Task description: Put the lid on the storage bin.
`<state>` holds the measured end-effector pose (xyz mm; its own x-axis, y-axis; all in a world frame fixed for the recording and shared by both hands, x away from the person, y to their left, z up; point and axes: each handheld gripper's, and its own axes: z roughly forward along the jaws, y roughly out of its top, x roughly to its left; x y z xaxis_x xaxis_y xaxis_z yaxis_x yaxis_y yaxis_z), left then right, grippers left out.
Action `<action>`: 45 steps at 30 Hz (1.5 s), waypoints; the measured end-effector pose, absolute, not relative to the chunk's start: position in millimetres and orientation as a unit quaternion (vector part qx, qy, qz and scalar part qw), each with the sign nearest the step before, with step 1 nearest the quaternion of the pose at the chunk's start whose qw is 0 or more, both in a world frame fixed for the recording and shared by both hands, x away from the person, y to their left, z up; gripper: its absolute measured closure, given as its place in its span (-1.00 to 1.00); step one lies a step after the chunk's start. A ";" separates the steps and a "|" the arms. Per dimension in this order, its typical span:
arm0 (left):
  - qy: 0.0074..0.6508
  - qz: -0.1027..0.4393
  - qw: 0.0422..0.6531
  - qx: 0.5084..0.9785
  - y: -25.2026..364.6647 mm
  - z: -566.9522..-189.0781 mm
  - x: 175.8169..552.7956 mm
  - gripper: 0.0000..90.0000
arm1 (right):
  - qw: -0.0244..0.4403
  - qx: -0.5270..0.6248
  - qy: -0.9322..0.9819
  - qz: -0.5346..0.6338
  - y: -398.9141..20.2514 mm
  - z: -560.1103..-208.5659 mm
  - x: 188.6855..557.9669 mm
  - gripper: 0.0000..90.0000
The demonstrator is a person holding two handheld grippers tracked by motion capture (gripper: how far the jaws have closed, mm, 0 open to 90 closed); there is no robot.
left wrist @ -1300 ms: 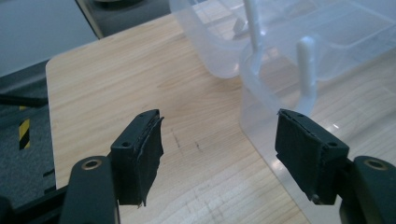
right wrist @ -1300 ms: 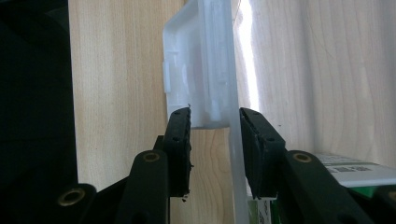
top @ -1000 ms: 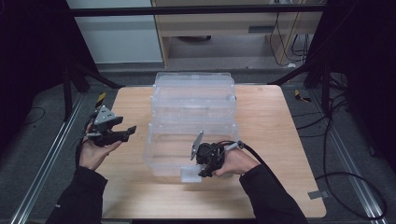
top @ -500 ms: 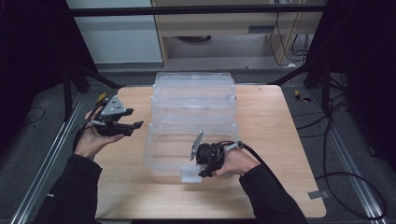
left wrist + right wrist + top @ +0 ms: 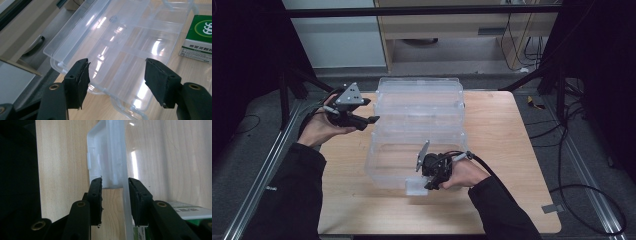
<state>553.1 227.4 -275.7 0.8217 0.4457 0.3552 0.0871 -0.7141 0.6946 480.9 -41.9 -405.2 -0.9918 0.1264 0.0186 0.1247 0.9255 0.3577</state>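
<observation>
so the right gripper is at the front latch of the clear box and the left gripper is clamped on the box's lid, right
Not quite. The left gripper is not clamped on the lid: the left gripper view shows its jaws wide apart with nothing between the pads, held above the clear box. They have just been opening. The rest stands: the right gripper straddles the front latch.

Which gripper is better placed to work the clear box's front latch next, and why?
Right. The right gripper already has its jaws around the front latch of the clear box; the left gripper hovers open above the box's left side.
</observation>
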 end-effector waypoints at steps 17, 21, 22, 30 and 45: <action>0.047 0.234 0.272 0.932 190.2 -275.9 584.3 -0.14 | 0.003 0.059 0.984 0.170 -39.7 -406.9 479.8 0.40; 0.027 0.231 0.250 0.940 182.3 -275.1 590.4 -0.09 | 0.001 0.052 0.985 0.167 -39.1 -409.2 480.8 0.39; 0.024 0.232 0.247 0.941 180.6 -275.5 591.9 -0.08 | 0.002 0.051 0.985 0.168 -39.3 -409.4 480.8 0.39; 0.000 0.225 0.227 0.948 167.2 -282.4 600.4 -0.01 | 0.000 0.058 0.984 0.166 -38.6 -409.2 480.6 0.39; -0.036 0.228 0.183 0.956 147.4 -291.2 608.1 0.37 | 0.002 0.062 0.984 0.165 -37.9 -409.0 480.1 0.38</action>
